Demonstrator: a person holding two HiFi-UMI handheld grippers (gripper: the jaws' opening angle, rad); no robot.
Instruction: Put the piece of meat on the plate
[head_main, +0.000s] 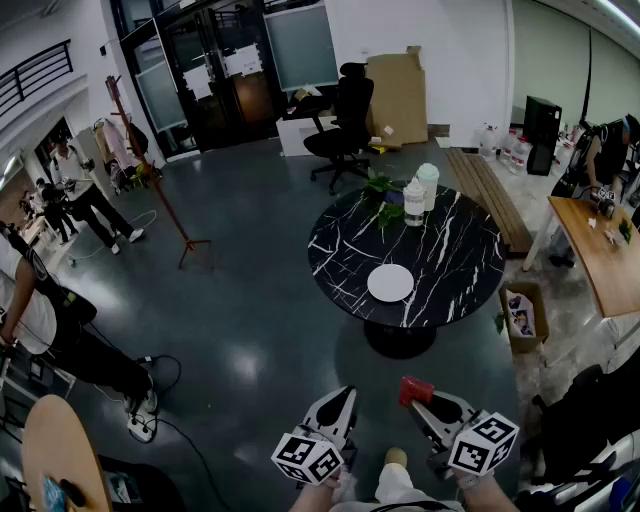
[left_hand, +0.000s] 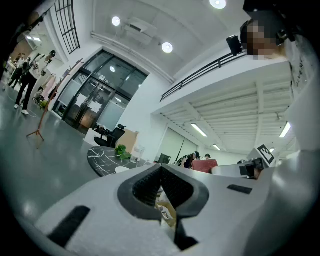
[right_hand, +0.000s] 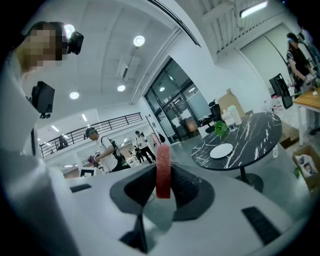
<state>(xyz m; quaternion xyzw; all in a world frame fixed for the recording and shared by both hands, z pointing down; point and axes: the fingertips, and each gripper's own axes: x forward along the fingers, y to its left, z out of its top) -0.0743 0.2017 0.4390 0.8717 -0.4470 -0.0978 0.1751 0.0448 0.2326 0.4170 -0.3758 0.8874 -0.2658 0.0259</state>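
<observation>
The right tool (head_main: 422, 398) is narrowed on the meat (head_main: 415, 390), one red slab pinched flat-side to flat-side between the pads. In the right gripper view the meat (right_hand: 163, 172) stands upright on edge, its lower half between the pads and its upper half clear above them. The left tool (head_main: 343, 395) is closed tip to tip with nothing between its pads.

The slab keeps its shape with no droop, so it is probably fairly stiff and light. Its faces may be slick, and the hold across the two broad faces low on the piece looks like the right one. Lowered onto an edge it would likely topple flat once let go.

Both tools hang over the floor (head_main: 250, 300) on the near side, and the meat is well apart from its goal. The plate (head_main: 390, 283) lies bare on the near part of the round black tabletop (head_main: 455, 260), farther ahead. At the tabletop's far side are a plant (head_main: 382, 200) and white tubs (head_main: 420, 192).

Count: one meat, one plate, two tools, two tubs, one plant.
</observation>
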